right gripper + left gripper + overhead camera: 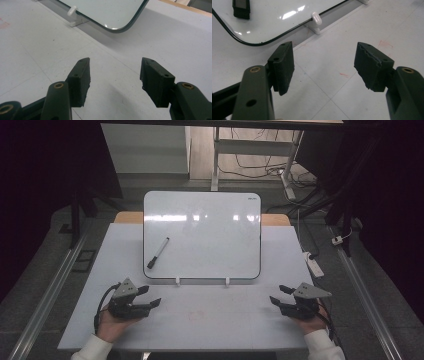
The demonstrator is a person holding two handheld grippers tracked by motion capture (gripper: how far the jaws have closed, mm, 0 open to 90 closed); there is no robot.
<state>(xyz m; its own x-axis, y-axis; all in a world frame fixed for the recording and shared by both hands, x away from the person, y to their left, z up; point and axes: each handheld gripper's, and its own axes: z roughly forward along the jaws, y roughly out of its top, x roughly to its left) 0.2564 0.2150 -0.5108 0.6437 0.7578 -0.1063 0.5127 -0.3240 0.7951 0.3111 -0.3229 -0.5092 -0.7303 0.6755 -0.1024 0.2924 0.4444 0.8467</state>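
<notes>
My left hand-held gripper (150, 298) rests low on the white tabletop (200, 320), jaws spread with nothing between them, pointing toward the near left corner of the whiteboard (202, 235). A black marker (157, 253) lies on the left part of that board, well apart from both tools. The board stands on small white clips (177, 281) at its near edge. My right hand-held gripper (278, 296) sits near the board's right corner, jaws also spread and empty
</notes>
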